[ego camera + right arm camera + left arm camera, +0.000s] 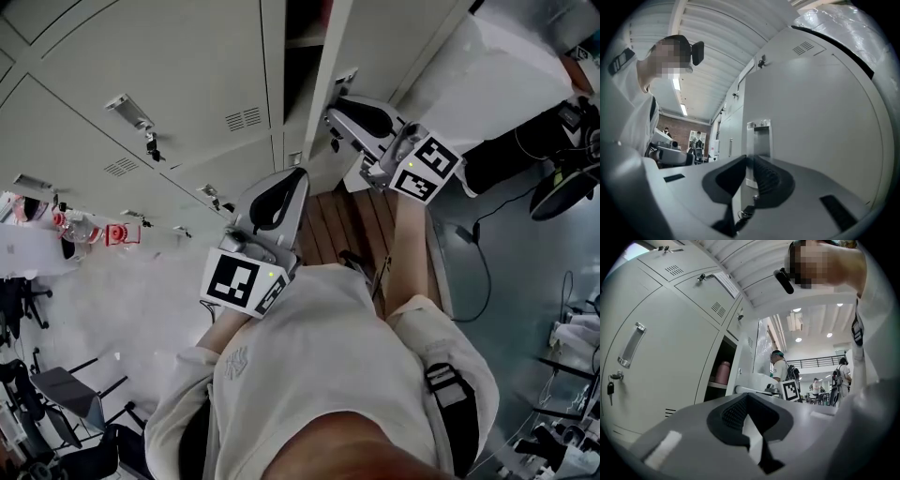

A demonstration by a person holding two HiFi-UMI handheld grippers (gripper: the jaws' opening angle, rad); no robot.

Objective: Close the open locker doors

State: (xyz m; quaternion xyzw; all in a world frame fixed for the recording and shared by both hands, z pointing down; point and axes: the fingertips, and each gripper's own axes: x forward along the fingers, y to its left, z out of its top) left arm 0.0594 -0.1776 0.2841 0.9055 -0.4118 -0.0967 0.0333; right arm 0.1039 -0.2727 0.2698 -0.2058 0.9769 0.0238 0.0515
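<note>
My right gripper (332, 116), jaws pressed together and empty, is just beside the open locker door (811, 103), near its recessed handle (759, 136). My left gripper (300, 173) is also closed on nothing. The door is smooth grey metal, so the tips may slide off, or a hard push may bounce it back.

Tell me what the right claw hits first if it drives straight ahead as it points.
The open locker door, about at its recessed handle. The right claw, jaws together, points squarely at it; the gap looks small, but depth is unclear.
</note>
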